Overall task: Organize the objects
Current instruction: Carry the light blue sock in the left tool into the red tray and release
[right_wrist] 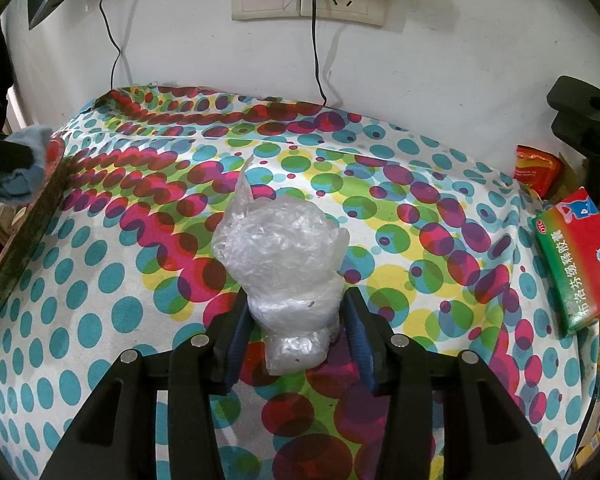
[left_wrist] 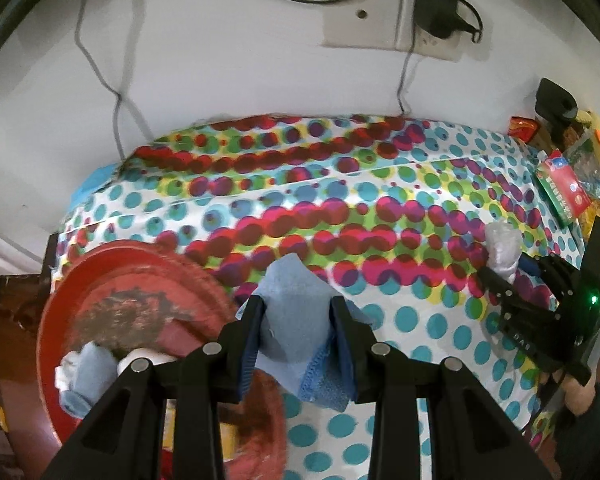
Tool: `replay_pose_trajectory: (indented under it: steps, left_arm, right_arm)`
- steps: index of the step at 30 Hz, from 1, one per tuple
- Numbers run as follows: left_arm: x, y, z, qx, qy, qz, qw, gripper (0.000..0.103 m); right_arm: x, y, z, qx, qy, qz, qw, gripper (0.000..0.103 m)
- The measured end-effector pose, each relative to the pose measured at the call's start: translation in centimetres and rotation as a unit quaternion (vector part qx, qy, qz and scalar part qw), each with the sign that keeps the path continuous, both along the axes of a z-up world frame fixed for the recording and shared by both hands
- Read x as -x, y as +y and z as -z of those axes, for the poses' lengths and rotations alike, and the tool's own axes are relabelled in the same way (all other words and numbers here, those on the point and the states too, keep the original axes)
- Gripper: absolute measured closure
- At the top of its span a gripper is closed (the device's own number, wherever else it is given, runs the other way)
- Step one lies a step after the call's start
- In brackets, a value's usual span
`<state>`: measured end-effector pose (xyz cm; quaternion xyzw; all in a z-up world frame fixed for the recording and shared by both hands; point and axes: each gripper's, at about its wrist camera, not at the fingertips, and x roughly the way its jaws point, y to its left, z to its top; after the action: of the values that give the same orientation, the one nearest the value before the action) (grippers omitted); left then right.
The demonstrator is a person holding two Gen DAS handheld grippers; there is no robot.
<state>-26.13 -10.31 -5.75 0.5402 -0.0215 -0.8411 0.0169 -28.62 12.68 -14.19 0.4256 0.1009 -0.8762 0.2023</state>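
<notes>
Blue cloth [left_wrist: 296,316], clamped in the left gripper [left_wrist: 298,320], hangs just right of the red tray [left_wrist: 80,280] at lower left; right gripper [right_wrist: 296,320] pinches a crumpled plastic bag [right_wrist: 280,248].

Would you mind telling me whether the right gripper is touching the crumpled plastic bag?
Touching. The right wrist view shows the right gripper with both blue pads pressed against the crumpled plastic bag.

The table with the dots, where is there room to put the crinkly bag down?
The dotted tablecloth lies bare between the red tray at its left and the green medicine box at its right, around the plastic bag. The right edge is crowded with packets.
</notes>
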Motion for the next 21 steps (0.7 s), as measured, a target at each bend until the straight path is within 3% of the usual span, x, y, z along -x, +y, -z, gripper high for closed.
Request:
replay_pose_trajectory:
  steps: [8,21]
  left_arm:
    - [-1.3,-4.2,-1.5,0.005,0.006,-0.03,0.9995,0.069]
    - [-3.0,-10.9,-1.4,0.013,-0.005,-0.074,0.9971,0.069]
  right_arm:
    - [0.0,0.1,0.0,-0.001,0.0,0.0,1.0,0.059]
    - [0.0,0.1,0.0,-0.003,0.001,0.0,1.0,0.056]
